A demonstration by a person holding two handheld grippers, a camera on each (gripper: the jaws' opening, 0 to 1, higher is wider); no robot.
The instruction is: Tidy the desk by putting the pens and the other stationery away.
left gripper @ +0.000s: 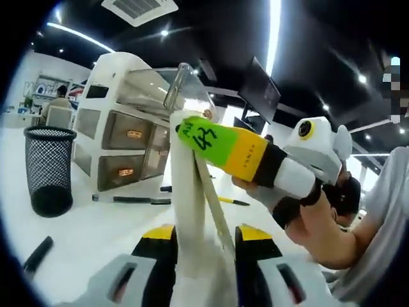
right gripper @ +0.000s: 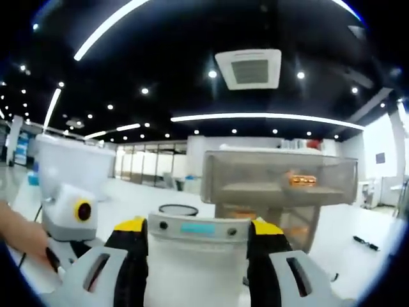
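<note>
Fingers of left gripper (left gripper: 204, 256) and right gripper (right gripper: 198, 256) both clamped the white device (left gripper: 188, 192); an uneven tug could've dropped it on the tabletop (left gripper: 96, 230).

The white desk (left gripper: 89, 236) carries a black mesh pen cup (left gripper: 48, 167), a white drawer organiser (left gripper: 121, 131) (translucent drawers), loose pens (left gripper: 131, 199) before it, and a black marker (left gripper: 37, 254) nearer.

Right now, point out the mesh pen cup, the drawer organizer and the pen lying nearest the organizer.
mesh pen cup (left gripper: 48, 167): left gripper view, on its mesh side wall.
drawer organizer (left gripper: 124, 134): left gripper view, on the upper drawer front.
pen (left gripper: 131, 199): left gripper view, on the middle of its dark barrel.
</note>
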